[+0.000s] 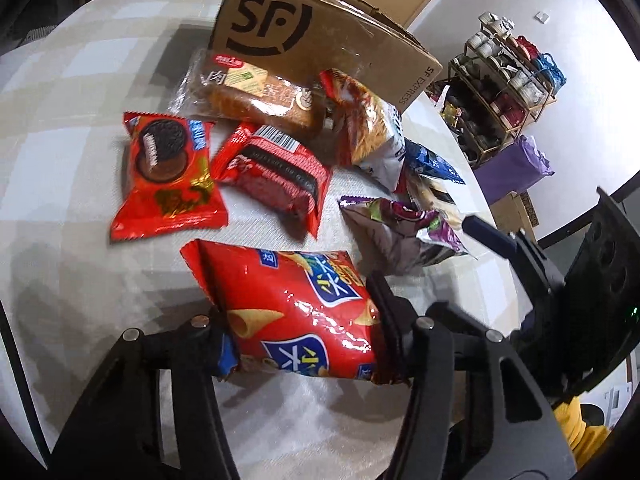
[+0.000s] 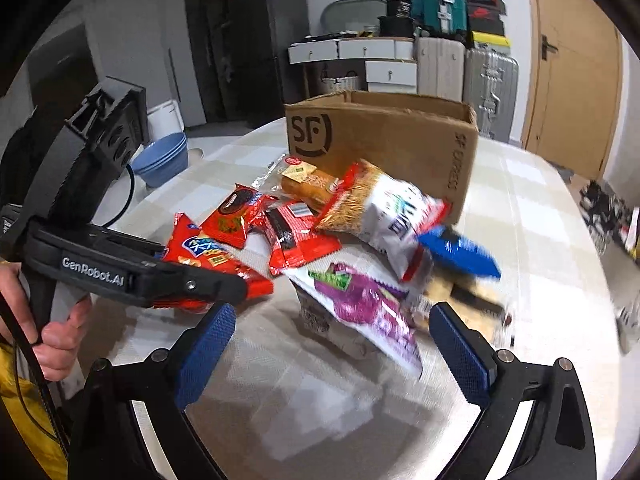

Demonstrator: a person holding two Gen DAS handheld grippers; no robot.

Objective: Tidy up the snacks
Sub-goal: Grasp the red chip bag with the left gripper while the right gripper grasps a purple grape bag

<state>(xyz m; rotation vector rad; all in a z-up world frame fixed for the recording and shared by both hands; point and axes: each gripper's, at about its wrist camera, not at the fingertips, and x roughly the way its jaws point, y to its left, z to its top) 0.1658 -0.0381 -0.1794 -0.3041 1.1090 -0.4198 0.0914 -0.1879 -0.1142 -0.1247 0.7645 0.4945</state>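
Observation:
My left gripper [image 1: 304,336] is shut on a red chip bag [image 1: 296,304] with blue labels, held just above the table; it also shows in the right wrist view [image 2: 208,256]. My right gripper [image 2: 332,344] is open and empty, just short of a purple snack bag [image 2: 360,304], which also shows in the left wrist view [image 1: 404,232]. Behind lie a red cookie pack [image 1: 168,176], a red wafer pack [image 1: 276,172], a bread loaf [image 1: 256,96], a white-and-orange bag [image 2: 380,208] and a blue pack [image 2: 460,252]. An open SF cardboard box [image 2: 384,144] stands behind them.
The round table [image 2: 320,412] has a pale checked cloth. Blue bowls [image 2: 164,160] sit off its far left edge. A shelf of cups [image 1: 504,92] stands beyond the table's right side. Suitcases and drawers stand at the back [image 2: 440,60].

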